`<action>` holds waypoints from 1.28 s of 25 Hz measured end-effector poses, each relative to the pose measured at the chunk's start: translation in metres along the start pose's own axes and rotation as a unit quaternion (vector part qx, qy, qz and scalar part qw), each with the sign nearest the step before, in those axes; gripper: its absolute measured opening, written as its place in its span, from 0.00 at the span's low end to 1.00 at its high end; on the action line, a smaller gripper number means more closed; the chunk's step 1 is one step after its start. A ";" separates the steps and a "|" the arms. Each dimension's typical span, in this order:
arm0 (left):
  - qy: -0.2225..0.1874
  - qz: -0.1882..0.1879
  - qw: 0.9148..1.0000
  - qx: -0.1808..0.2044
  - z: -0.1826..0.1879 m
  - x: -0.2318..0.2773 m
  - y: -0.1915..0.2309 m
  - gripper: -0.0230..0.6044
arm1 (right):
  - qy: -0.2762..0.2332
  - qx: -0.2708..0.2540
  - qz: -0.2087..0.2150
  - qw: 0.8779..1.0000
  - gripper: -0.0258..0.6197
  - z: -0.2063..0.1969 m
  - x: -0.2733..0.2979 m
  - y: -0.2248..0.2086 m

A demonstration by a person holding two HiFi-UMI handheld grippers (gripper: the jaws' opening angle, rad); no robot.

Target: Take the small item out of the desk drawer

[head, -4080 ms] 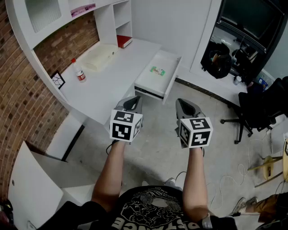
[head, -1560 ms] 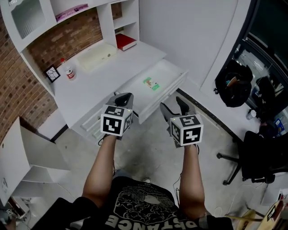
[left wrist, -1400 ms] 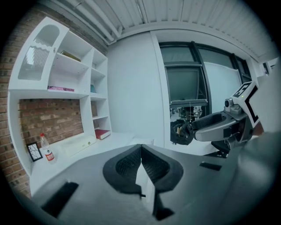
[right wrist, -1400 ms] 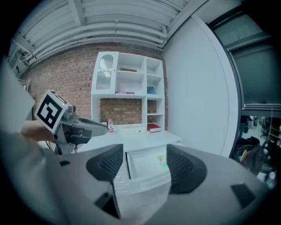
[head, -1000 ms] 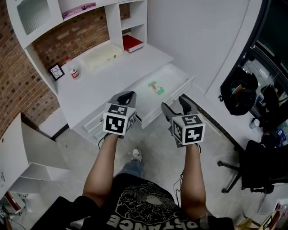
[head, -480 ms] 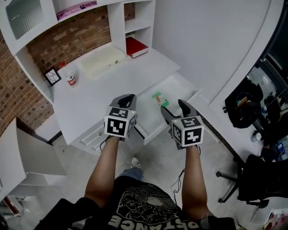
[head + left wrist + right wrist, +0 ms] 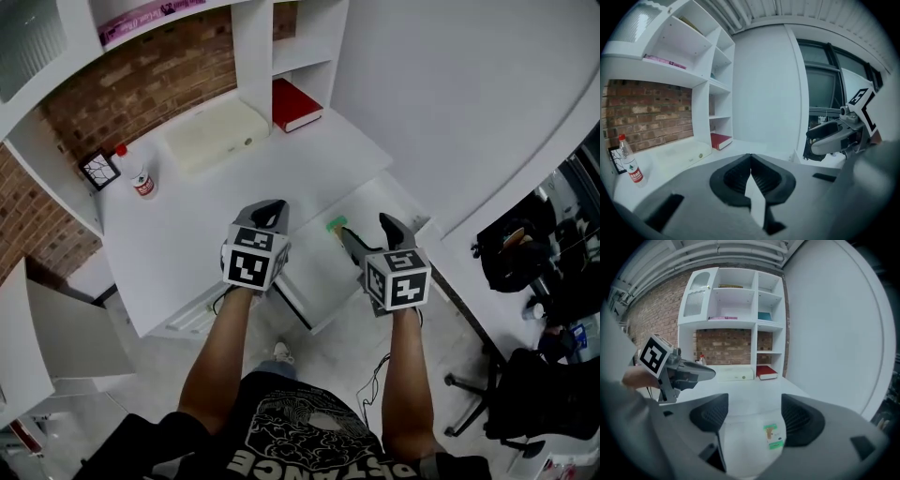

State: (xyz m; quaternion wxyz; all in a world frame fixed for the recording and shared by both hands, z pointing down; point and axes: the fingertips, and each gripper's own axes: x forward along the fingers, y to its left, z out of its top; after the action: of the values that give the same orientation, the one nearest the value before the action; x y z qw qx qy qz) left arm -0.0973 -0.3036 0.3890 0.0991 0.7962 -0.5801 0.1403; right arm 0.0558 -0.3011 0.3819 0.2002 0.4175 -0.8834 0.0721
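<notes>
At 9 o'clock of the head view a red-capped water bottle (image 7: 141,180) is seen upright on the white desk (image 7: 187,234), well apart from the work. The left gripper (image 7: 272,214) is held over the front part of the desk with its tongs pressed together and nothing between them, as its own view shows. Just to its right the drawer (image 7: 380,199) stands pulled out, and the small item, a green-and-white packet (image 7: 773,436), is found lying flat on the drawer floor, between the two grippers in the head view and at 11 o'clock of the right gripper's tips. The right gripper (image 7: 367,230) is aimed down at it: its tongs are spread and have just been opening, and the packet is framed in the gap between them, nearer the right jaw, though not yet touched. In the right gripper view the packet's long axis is seen to run almost from 12 to 6 o'clock, leaning slightly toward 11 and 5, with a green band at each end; which end is the top cannot be told. The packet is judged light, thin and probably pliable, with a slick wrapper, so it may slide on the smooth floor or buckle if squeezed hard. It is best taken across its short width at mid-length, with the pads brought down astride both long edges
</notes>
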 end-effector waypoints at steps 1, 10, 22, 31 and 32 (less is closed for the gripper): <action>0.001 -0.001 1.000 -0.001 0.000 0.006 0.005 0.04 | 0.003 0.001 0.001 1.000 0.57 0.001 0.007 -0.003; 0.016 -0.009 1.000 -0.023 -0.015 0.048 0.041 0.04 | 0.063 -0.013 0.016 0.998 0.60 -0.013 0.069 -0.021; 0.039 -0.024 0.998 -0.042 -0.065 0.081 0.046 0.04 | 0.172 -0.025 0.055 0.983 0.66 -0.086 0.130 -0.035; 0.064 0.003 0.996 -0.054 -0.095 0.097 0.036 0.04 | 0.226 -0.037 0.091 0.969 0.66 -0.132 0.161 -0.054; 0.066 0.009 0.996 -0.056 -0.099 0.100 0.035 0.04 | 0.231 -0.034 0.097 0.968 0.67 -0.138 0.165 -0.056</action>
State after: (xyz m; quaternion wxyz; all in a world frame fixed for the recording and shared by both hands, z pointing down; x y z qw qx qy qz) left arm -0.1123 -0.3717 0.5159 0.1802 0.7733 -0.5863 0.1605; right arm 0.0451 -0.4132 0.5729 0.4053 0.2951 -0.8513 0.1551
